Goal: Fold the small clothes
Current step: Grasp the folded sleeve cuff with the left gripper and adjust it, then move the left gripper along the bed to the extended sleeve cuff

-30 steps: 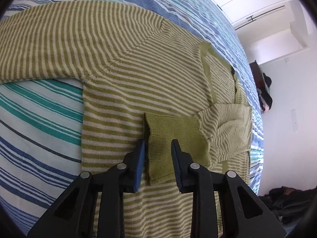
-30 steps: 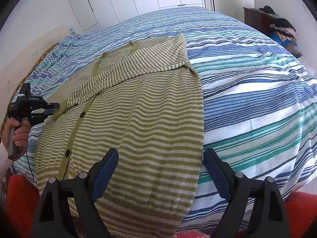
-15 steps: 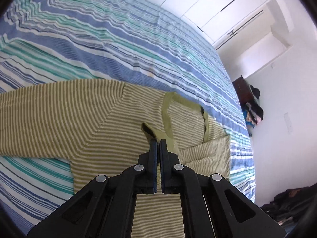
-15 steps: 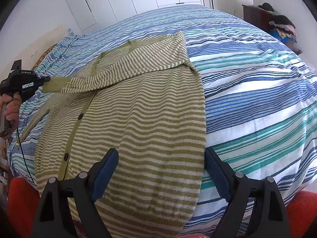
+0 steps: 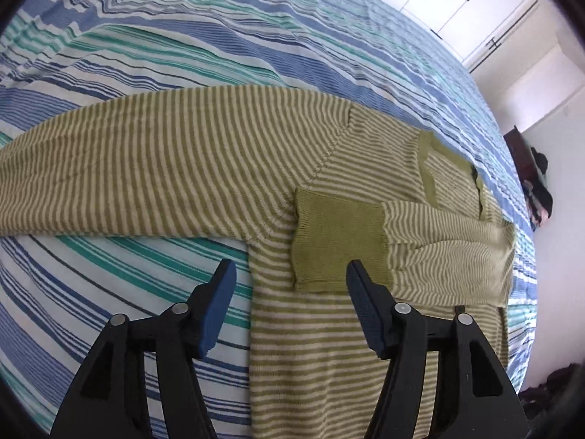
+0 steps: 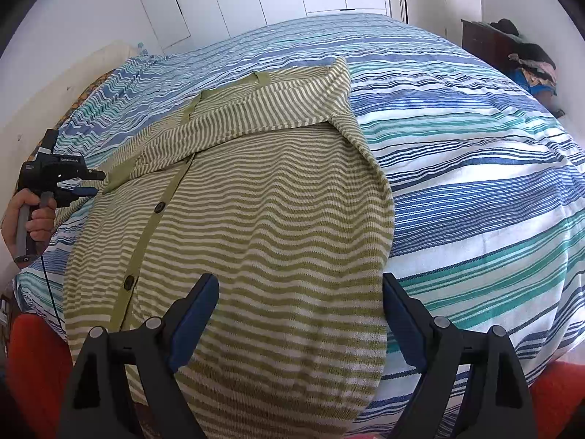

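Striped cardigan (image 6: 256, 226) lies flat on the bed (image 6: 475, 183), front up, button band running down its length. One sleeve is already folded across the chest — its plain green cuff (image 5: 338, 241) rests on the body near the other armpit. The other sleeve (image 5: 146, 175) lies stretched out sideways over the bedspread, not yet folded.

Left gripper (image 5: 290, 303): fingers opening, nothing between them; the cuff lies on the cardigan just beyond the tips, no pad pressing on it. In the right wrist view the same gripper (image 6: 86, 186) shows at the far left edge, a hand (image 6: 36, 216) round its handle.

Right gripper (image 6: 298, 314): fingers spread wide, hovering over the hem end of the cardigan, holding nothing. Whether the tips touch the knit cannot be told.

Handling, as judged: light, soft knit with no stiffness — it will drape and sag from any single hold, and stretch if pulled hard. The ribbed cuff and hem are thicker and firmer, so better to pinch than the open stripes. The bedspread gives under pressure, so a pinch may gather the sheet as well; take only the top layer.

Likely next hold: the far cuff of the outstretched sleeve, out of frame here, or the sleeve near the shoulder seam (image 5: 321, 161). For the final fold, the hem corners.
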